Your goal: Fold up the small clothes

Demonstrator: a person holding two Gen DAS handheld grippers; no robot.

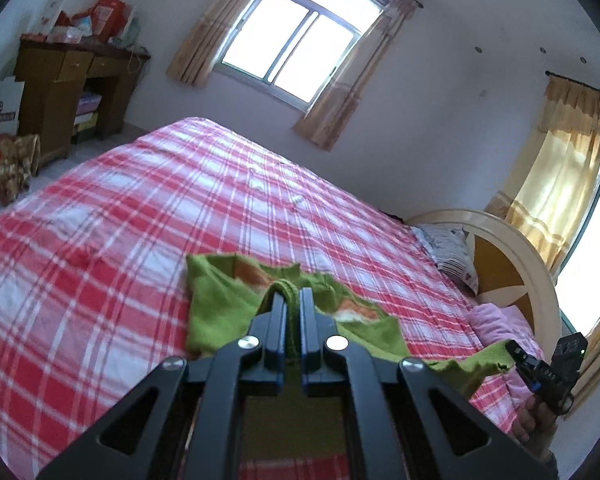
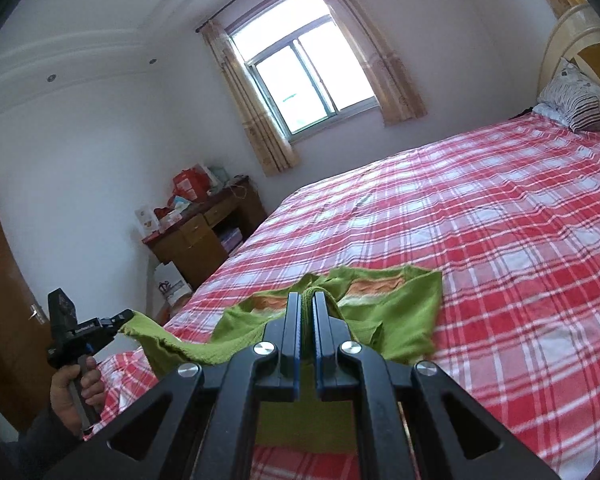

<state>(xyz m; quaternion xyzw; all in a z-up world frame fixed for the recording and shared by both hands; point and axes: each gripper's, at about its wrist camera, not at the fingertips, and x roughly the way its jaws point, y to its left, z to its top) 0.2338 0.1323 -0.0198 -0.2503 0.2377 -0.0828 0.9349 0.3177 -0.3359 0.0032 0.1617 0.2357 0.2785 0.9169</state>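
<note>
**A:** where's the small green knit garment with the orange-and-white stripe (image 1: 224,300) at?

**B:** near the front edge of the bed with the red-and-white plaid sheet (image 1: 140,208), partly lifted. The black left gripper (image 1: 293,296) is clenched on a bunched green hem, and the black right gripper (image 2: 307,300) is pinching another bit of the same edge (fabric sits right between its fingers). The far end is lying on the sheet.

**A:** anything else around?

**B:** a striped pillow (image 2: 580,104) by the headboard corner, and a brown wooden desk (image 2: 208,232) past the foot.

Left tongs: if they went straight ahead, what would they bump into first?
The left tongs, already shut on the green garment, would probably push more of it, then meet the checked bedspread; depth is unclear.
</note>
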